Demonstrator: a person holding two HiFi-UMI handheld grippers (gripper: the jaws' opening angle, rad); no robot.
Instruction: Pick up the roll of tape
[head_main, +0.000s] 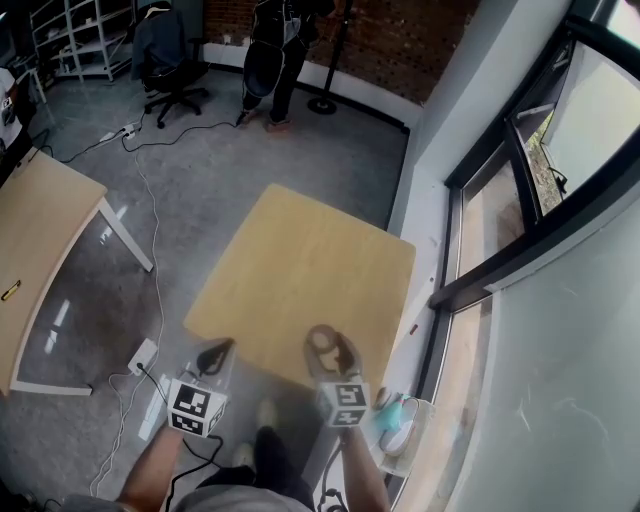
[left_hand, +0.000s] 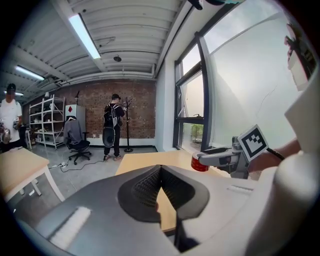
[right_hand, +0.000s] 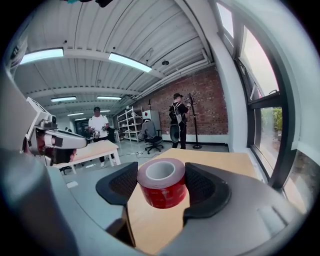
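A red roll of tape (right_hand: 161, 183) sits upright between the pads of my right gripper (right_hand: 161, 186), which is shut on it and holds it in the air above the near edge of the light wooden table (right_hand: 220, 161). From the head view the tape (head_main: 322, 340) and right gripper (head_main: 331, 352) hang over the table's (head_main: 300, 255) front edge. My left gripper (head_main: 213, 354) is off the table's front left corner, shut with nothing in it; its pads (left_hand: 150, 186) meet at the tips. The left gripper view also catches the tape (left_hand: 198, 163) off to the right.
A second wooden table (head_main: 40, 235) stands at the left, with cables and a power strip (head_main: 143, 356) on the grey floor between. An office chair (head_main: 165, 60) and a standing person (head_main: 272, 55) are at the far wall. A window wall (head_main: 520, 200) runs along the right.
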